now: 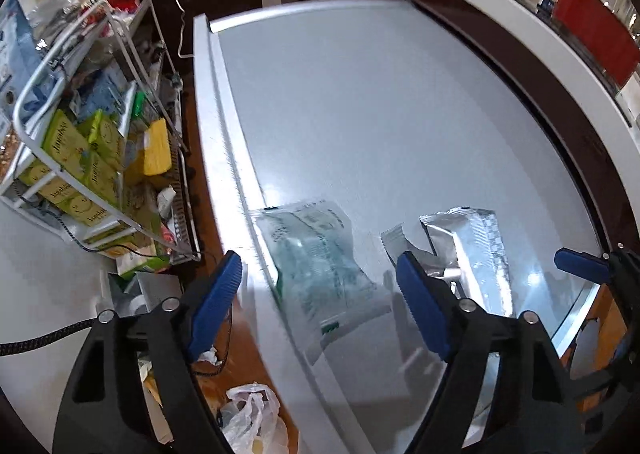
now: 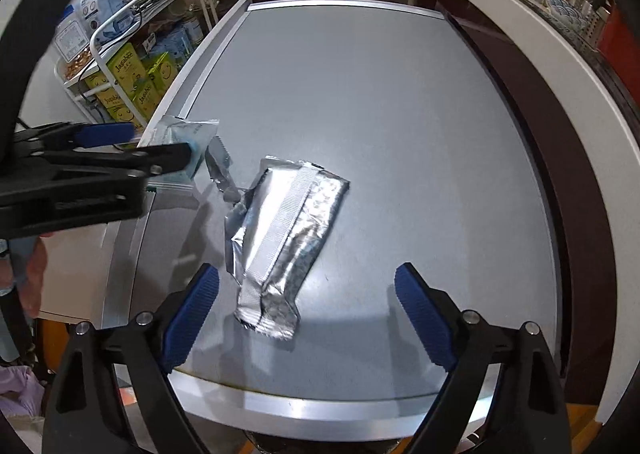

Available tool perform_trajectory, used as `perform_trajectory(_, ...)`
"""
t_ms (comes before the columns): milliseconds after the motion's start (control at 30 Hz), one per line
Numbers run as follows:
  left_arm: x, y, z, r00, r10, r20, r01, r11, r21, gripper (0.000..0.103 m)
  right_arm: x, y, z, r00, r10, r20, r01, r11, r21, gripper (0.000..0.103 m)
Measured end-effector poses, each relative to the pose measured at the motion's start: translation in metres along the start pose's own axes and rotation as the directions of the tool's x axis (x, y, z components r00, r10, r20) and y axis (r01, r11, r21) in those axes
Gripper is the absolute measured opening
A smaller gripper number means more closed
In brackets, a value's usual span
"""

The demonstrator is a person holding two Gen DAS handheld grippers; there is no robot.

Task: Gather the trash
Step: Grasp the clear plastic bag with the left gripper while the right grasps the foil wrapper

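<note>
The grey worktop has raised metal edging on its sides, and most of its far surface lies bare. A wire rack crowded with boxes stands close beside the left edge. The left gripper has its blue ribbed fingers spread, straddling a clear crinkled plastic wrapper that lies at the left edge. The right gripper is spread too, its fingers either side of the near end of a flattened, creased silver foil packet, without touching it.
</note>
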State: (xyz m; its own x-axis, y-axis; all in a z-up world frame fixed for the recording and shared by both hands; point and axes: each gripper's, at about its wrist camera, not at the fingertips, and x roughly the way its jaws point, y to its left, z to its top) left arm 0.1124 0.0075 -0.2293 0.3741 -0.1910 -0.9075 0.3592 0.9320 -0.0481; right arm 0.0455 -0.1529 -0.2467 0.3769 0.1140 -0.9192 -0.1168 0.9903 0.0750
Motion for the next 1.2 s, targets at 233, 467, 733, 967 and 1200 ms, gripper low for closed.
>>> perform_trajectory(233, 0.011, -0.017, 0.01, 0.999, -0.034, 0.005, 0.034, 0.996, 0.085, 0.069, 0.013, 0.006, 0.008, 1.0, 0.008, -0.025, -0.009, 1.0, -0.007, 0.088)
perform_trajectory(467, 0.012, -0.017, 0.015, 0.998, -0.055, -0.013, 0.056, 0.992, 0.115, 0.059, 0.027, 0.011, 0.015, 0.999, -0.002, -0.043, 0.003, 1.0, 0.02, 0.088)
perform_trajectory(733, 0.01, -0.007, 0.012, 0.998, -0.066, -0.023, 0.068, 0.994, 0.088, 0.063, 0.029, 0.019, 0.017, 0.999, -0.039, -0.031, 0.038, 0.999, -0.027, 0.065)
perform_trajectory(967, 0.005, -0.008, 0.009, 0.998, -0.058, -0.01, 0.059, 0.993, 0.107, 0.078, 0.026, 0.01, 0.013, 0.999, -0.038, -0.035, 0.037, 0.998, -0.044, 0.058)
perform_trajectory(1200, 0.014, -0.012, 0.003, 0.999, -0.039, -0.022, 0.042, 0.989, 0.14, 0.078, 0.02, -0.01, 0.008, 0.998, -0.049, -0.036, 0.049, 0.999, 0.019, 0.056)
